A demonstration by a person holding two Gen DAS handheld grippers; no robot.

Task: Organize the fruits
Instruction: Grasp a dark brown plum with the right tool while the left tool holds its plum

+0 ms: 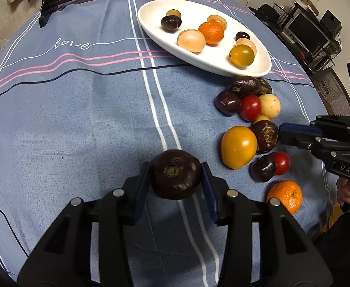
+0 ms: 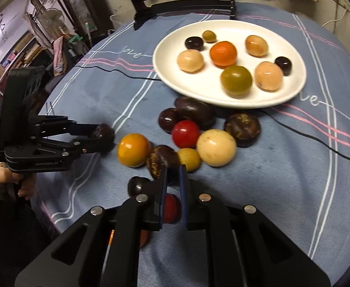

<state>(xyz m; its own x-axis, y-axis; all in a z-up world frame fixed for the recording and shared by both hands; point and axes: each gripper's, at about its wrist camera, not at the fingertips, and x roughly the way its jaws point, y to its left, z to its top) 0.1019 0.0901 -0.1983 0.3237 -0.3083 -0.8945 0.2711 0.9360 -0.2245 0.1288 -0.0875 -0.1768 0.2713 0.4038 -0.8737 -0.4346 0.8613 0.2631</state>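
Blue-grey cloth with pink, white and black stripes (image 1: 84, 124) covers the round surface, and a white oval ceramic plate (image 1: 151, 27) sits toward its far side, holding eight fruits: a small orange mandarin (image 1: 211, 32), pale peach ones, dark purple ones and a yellow-green one. The left gripper (image 1: 176, 179) has its jaws clamped on a round, dark purple fruit with a scarred tan stem end (image 1: 175, 177), held just above the cloth, well short of the plate; the fruit's underside is hidden by the jaws. To its right a loose heap of fruits lies on the cloth just below the plate: a large yellow-orange fruit (image 1: 238, 146), two red tomatoes, a cream-coloured ball, several dark purple ones and a second orange mandarin (image 1: 285, 195), partly cut off behind the left gripper's black frame. The right gripper (image 2: 173, 186) hangs over the near end of that heap with its jaws drawn close together and nothing gripped between the blue pads; a red fruit (image 2: 171, 206) shows through the narrow gap below them, blurred and mostly covered. An orange fruit farther back beneath the frame is barely visible. A hand (image 2: 12, 179) on the left gripper's handle appears at the edge, blurred.
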